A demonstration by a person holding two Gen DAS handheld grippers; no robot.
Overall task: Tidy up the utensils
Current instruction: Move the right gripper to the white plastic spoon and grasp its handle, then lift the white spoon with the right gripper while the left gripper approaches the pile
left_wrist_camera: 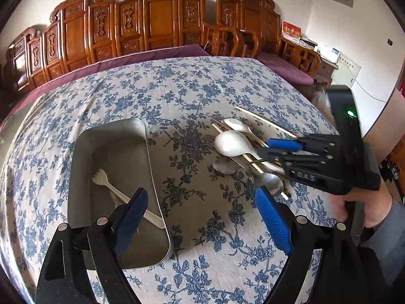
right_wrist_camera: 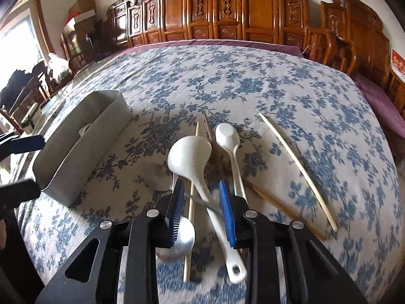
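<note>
A metal tray (left_wrist_camera: 111,152) on the floral tablecloth holds a white plastic fork (left_wrist_camera: 121,193). My left gripper (left_wrist_camera: 202,217) hangs open and empty, one finger over the tray's near corner, the other over the cloth. To the right lies a pile of spoons (left_wrist_camera: 233,143) and chopsticks. My right gripper (right_wrist_camera: 201,202) is low over that pile, jaws partly apart. A white ladle spoon's handle (right_wrist_camera: 202,187) and a pale chopstick (right_wrist_camera: 192,197) lie between its fingers, and neither pad presses on them. A metal spoon (right_wrist_camera: 182,238) lies under the left finger.
A second white spoon (right_wrist_camera: 227,136), a loose pale chopstick (right_wrist_camera: 298,169) and a brown one (right_wrist_camera: 278,207) lie to the right. Carved wooden benches (left_wrist_camera: 157,22) with purple cushions stand behind the table. A person's hand (left_wrist_camera: 354,207) grips the right tool.
</note>
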